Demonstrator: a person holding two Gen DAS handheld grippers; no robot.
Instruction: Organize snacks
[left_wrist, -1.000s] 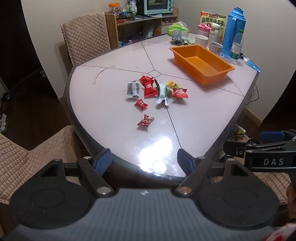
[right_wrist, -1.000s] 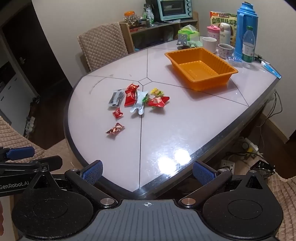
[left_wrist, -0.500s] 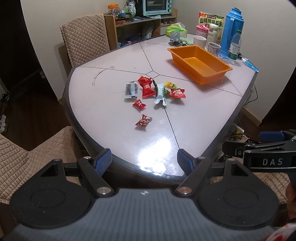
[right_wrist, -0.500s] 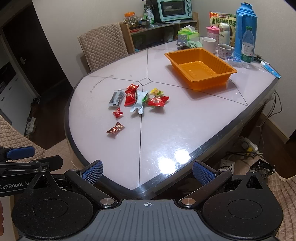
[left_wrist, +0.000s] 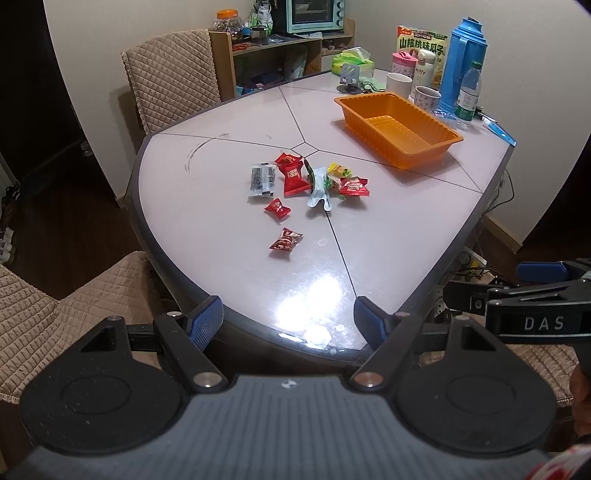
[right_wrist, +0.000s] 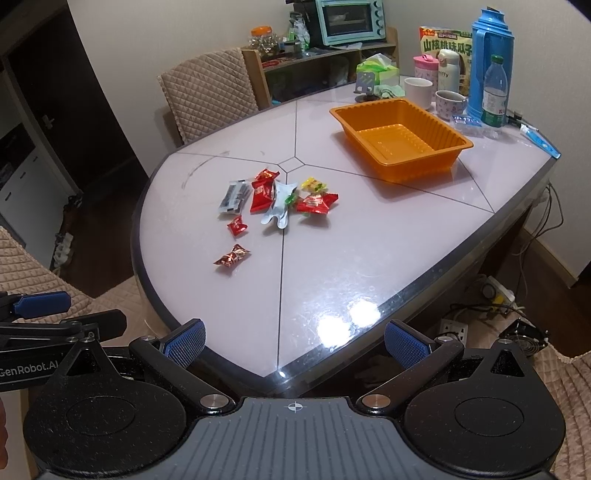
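The snacks (left_wrist: 306, 184) lie loose on the table, well ahead of both our grippers and a little to the left of the right one; the nearest wrapped candy (right_wrist: 232, 255) sits apart from the pile, closest to us. The orange tray (right_wrist: 400, 142) stands empty farther ahead and to the right. Over the last second both views have drawn back slightly, so the table looks a little farther off; nothing has been touched, and we judge the sorting has not begun. Our left gripper (left_wrist: 289, 323) and right gripper (right_wrist: 294, 341) are both spread wide, holding nothing, just short of the near edge of the glossy table (left_wrist: 369, 251). Cups, bottles and a blue flask (right_wrist: 491, 55) crowd the far corner; padded chairs and a shelf with a small oven stand beyond.
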